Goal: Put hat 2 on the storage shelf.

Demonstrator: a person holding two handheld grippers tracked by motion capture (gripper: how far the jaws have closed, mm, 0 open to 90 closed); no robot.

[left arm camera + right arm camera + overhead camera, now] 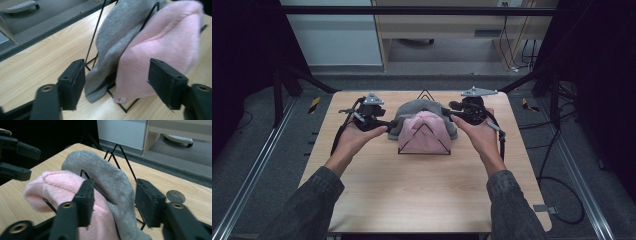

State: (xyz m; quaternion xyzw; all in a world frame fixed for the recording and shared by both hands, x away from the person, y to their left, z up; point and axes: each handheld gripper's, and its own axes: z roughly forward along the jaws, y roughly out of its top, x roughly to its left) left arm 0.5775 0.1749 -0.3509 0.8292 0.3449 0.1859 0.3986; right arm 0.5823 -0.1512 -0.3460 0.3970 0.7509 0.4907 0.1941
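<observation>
A pink knit hat [424, 131] and a grey knit hat [412, 107] hang over a black wire rack [425, 93] at the far middle of the wooden table [412, 190]. My left gripper [388, 125] stands open at the hats' left side. In the left gripper view its jaws [116, 80] frame the lower edges of the grey hat [117, 37] and pink hat [162, 42] without touching them. My right gripper [447, 113] is open at the right side. Its jaws [113, 200] straddle the grey hat's [107, 175] edge, with the pink hat [57, 187] to their left.
A small round grey disc [175, 196] lies on the table beyond the right gripper. The left gripper [31, 163] shows at the upper left of the right gripper view. The table's far edge [422, 91] runs just behind the rack. Cables [562, 200] trail on the floor at the right.
</observation>
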